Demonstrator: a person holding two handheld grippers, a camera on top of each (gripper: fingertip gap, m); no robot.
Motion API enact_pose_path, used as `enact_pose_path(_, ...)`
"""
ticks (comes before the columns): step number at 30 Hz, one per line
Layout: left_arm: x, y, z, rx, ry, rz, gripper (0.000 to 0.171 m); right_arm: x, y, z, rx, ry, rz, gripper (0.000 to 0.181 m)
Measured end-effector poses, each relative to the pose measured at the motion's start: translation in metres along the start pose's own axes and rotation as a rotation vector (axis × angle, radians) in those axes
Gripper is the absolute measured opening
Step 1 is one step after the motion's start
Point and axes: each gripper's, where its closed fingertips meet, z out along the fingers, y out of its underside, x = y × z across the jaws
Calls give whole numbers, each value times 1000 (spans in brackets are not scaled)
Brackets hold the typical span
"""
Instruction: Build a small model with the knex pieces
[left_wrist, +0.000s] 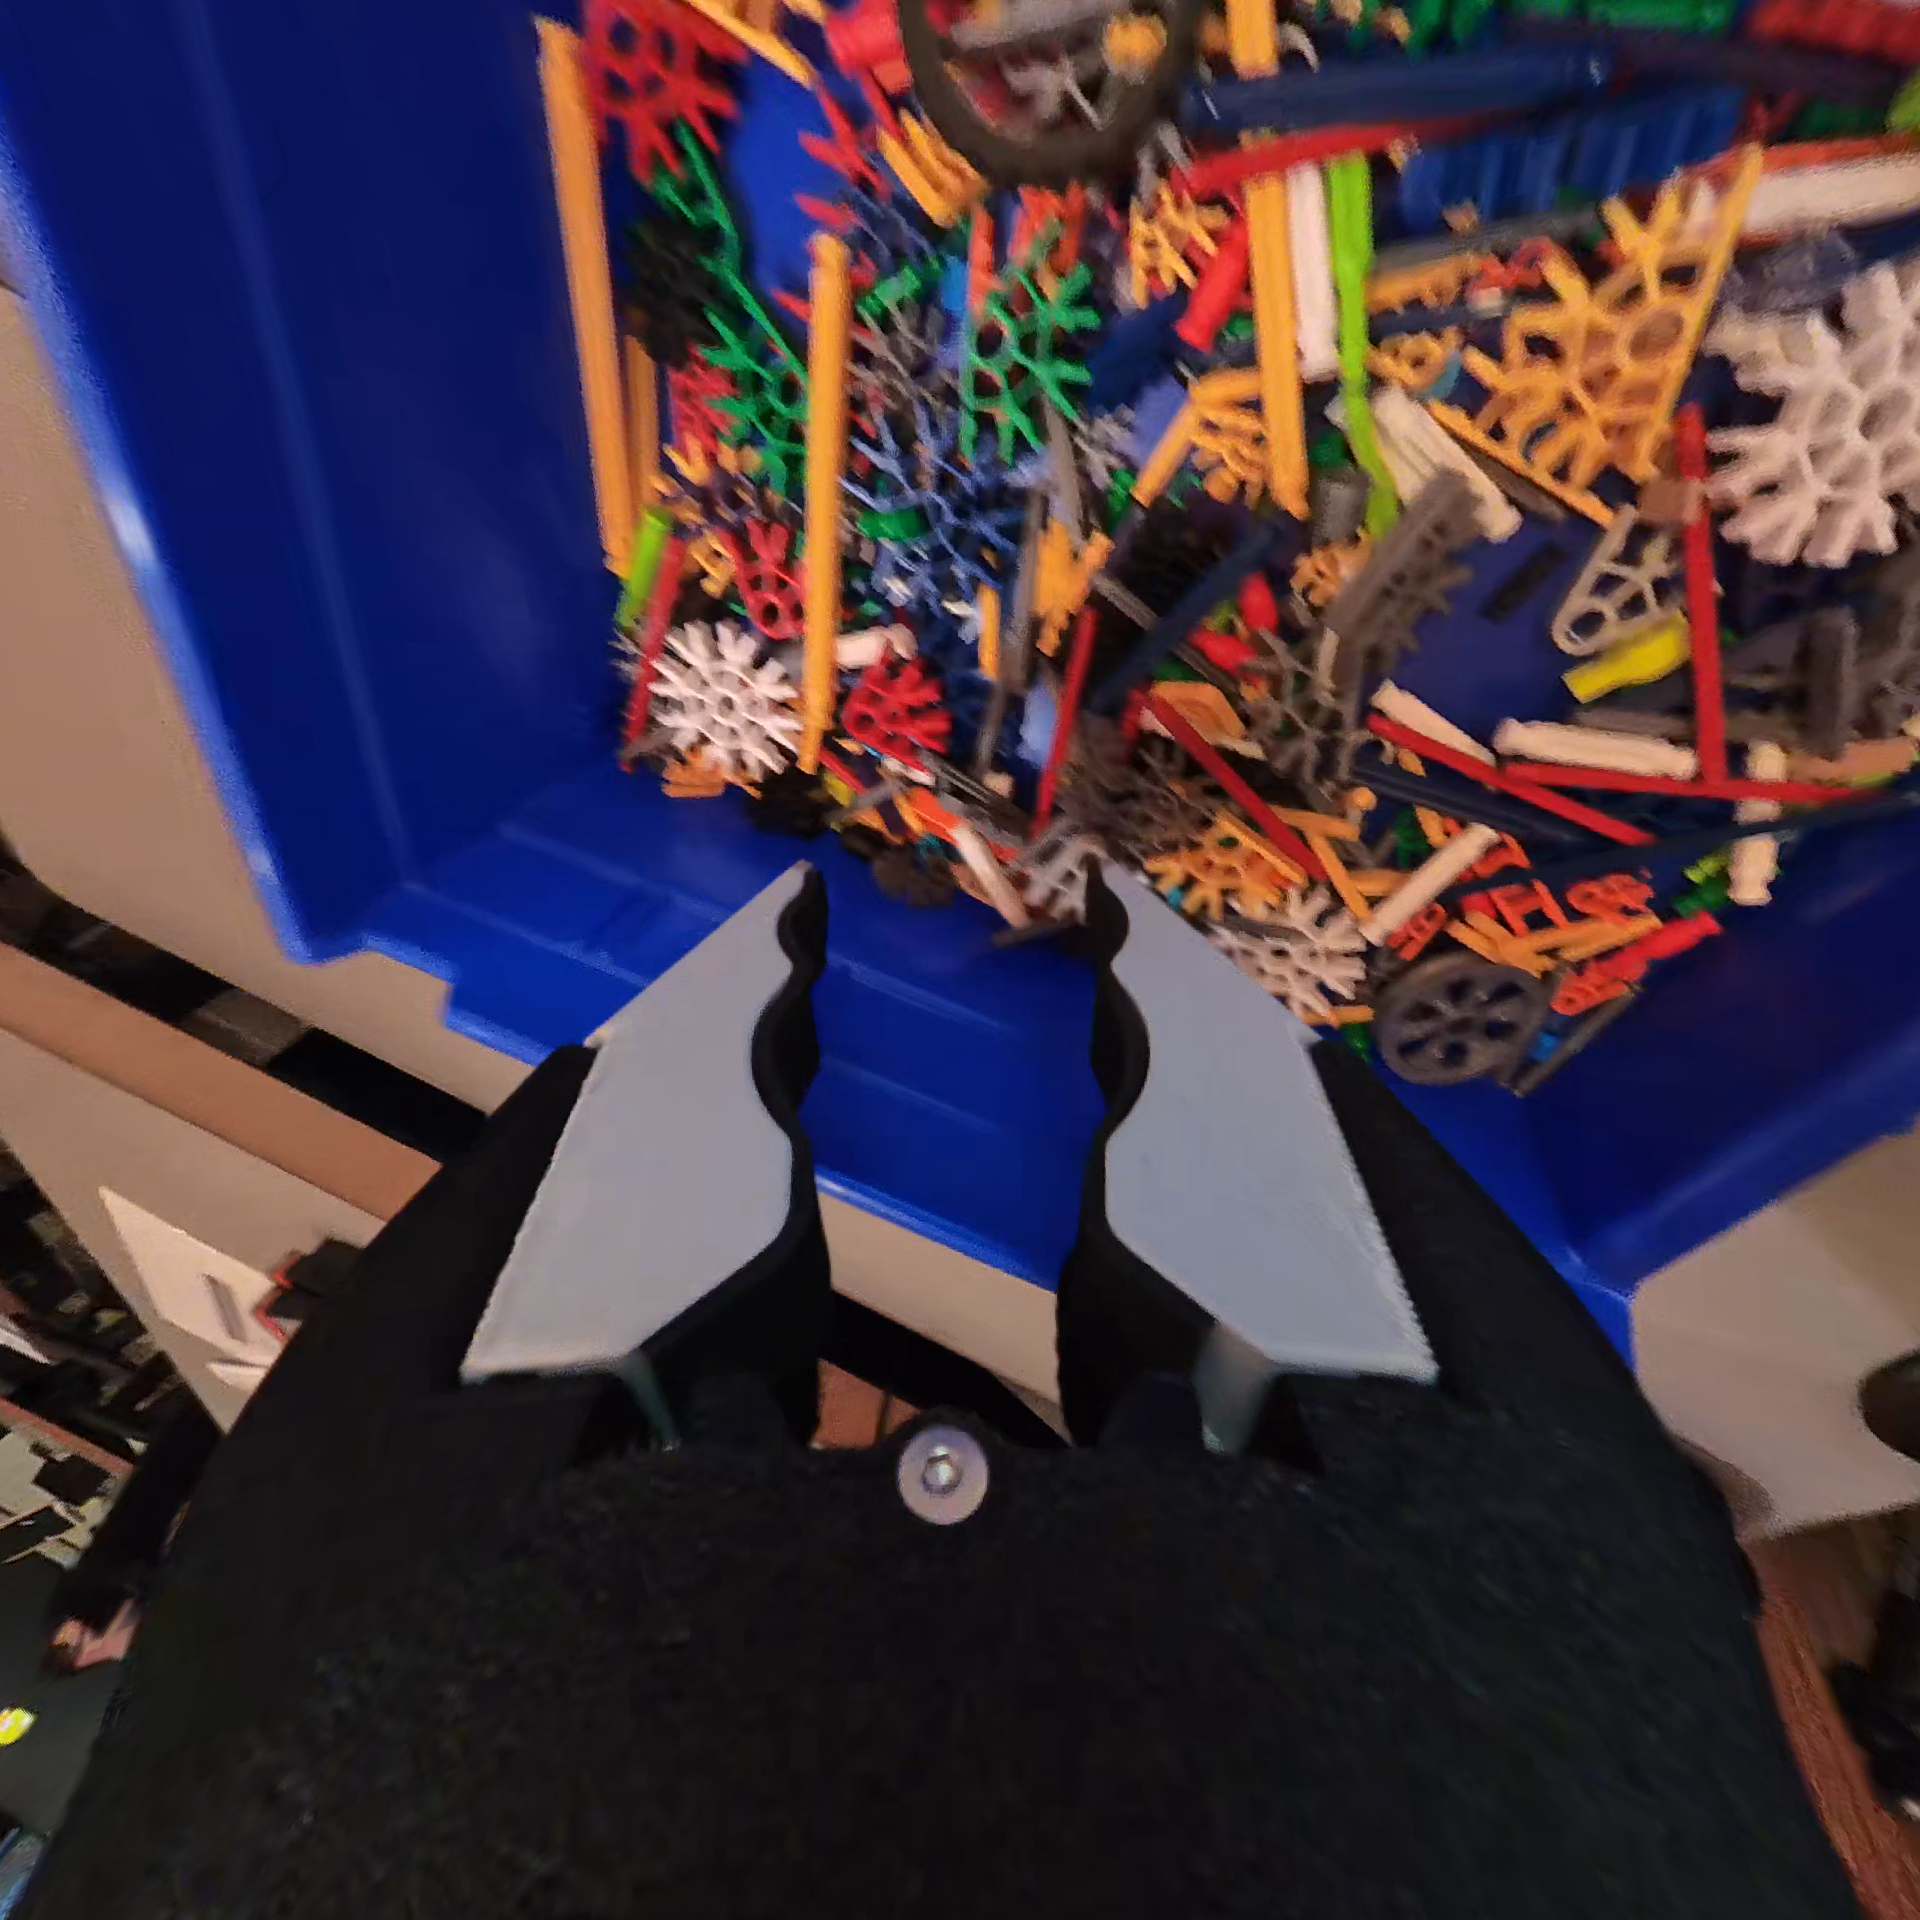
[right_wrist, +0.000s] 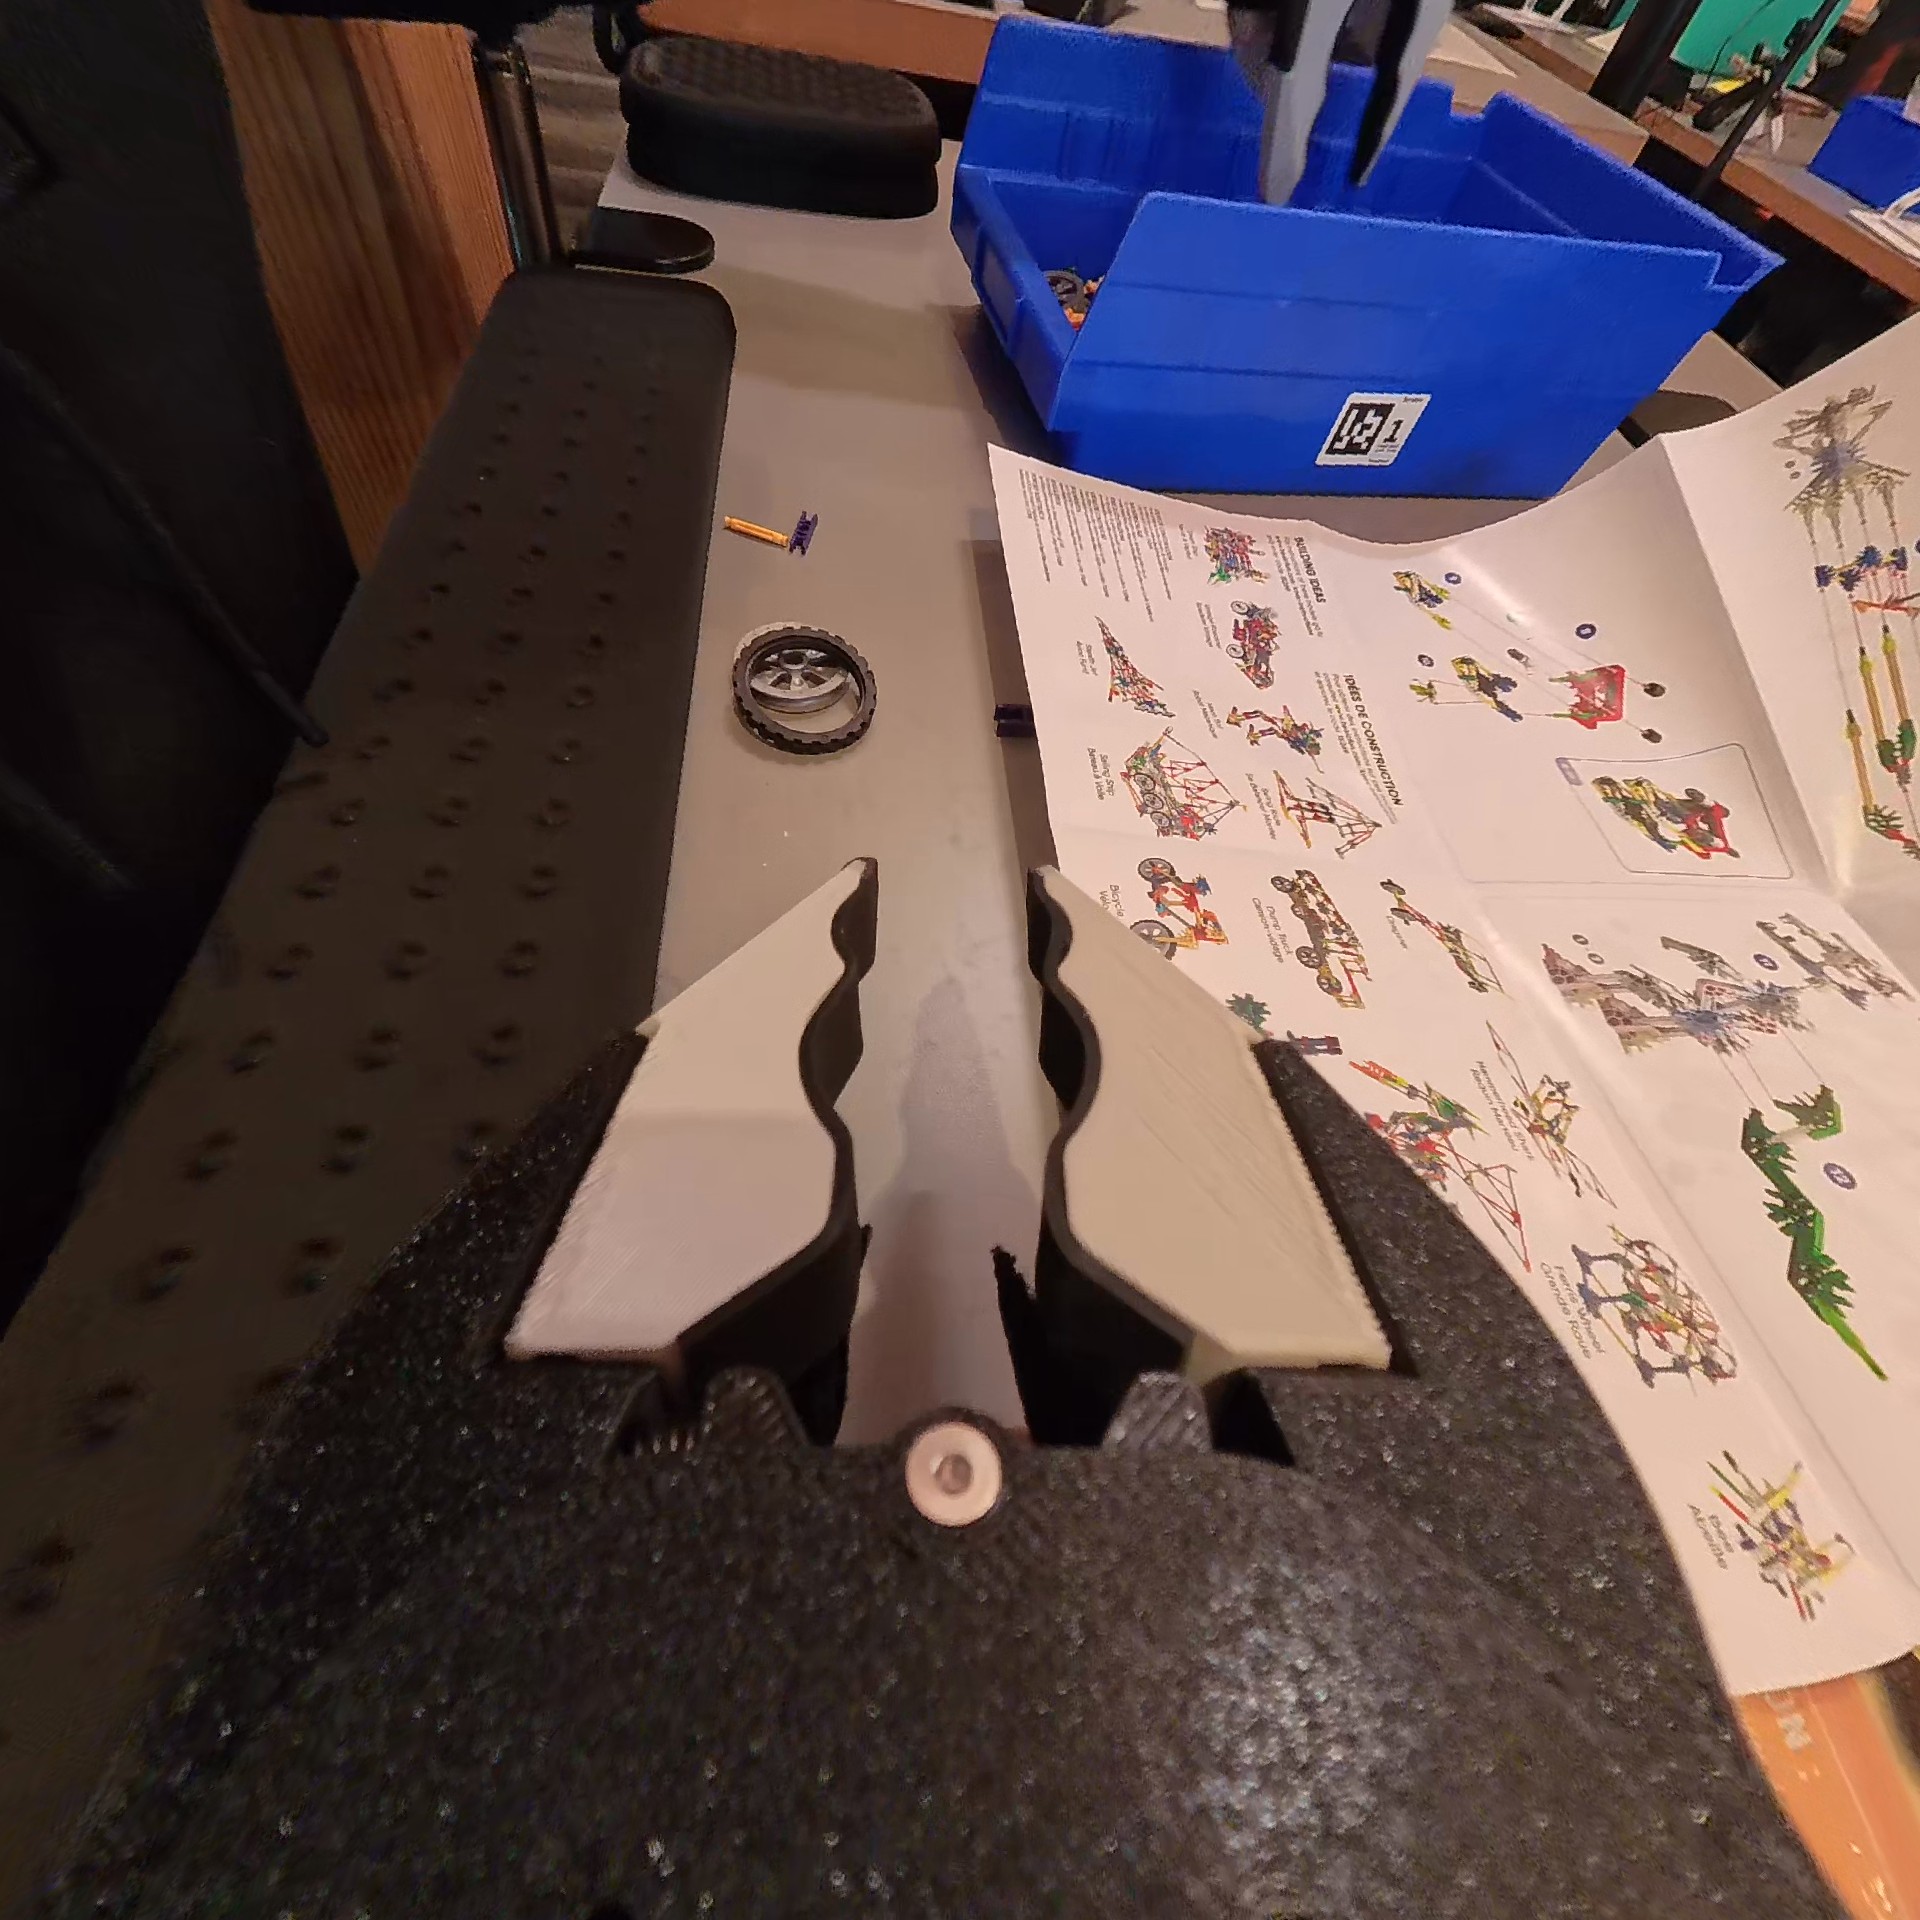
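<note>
Both grippers standing open and empty: left over the parts bin, right over the table.

You are holding the left gripper with its jaws spread wide and nothing between them, tips hanging over the near rim of the blue bin, just short of the heap of rods and connectors. You are holding the right gripper narrower, also empty, above the bare grey table, with the black wheel lying farther off to its left, the small orange rod with purple connector beyond that, and the instruction sheet at its right. Risk noted: the heap is densely tangled, so a closing grip there would likely snag neighbouring pieces or catch the bin wall; the left view is also motion-blurred.
</note>
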Motion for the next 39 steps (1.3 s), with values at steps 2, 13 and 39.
enact_pose_path(2,-13,-11,1,28,-30,0,52,1,2,1,-6,0,2,29)
enact_pose_path(13,-28,-98,13,281,-9,81,40,7,10,4,-25,12,31,28)
enact_pose_path(39,-47,-115,60,180,-57,311,15,11,18,6,-46,25,44,27)
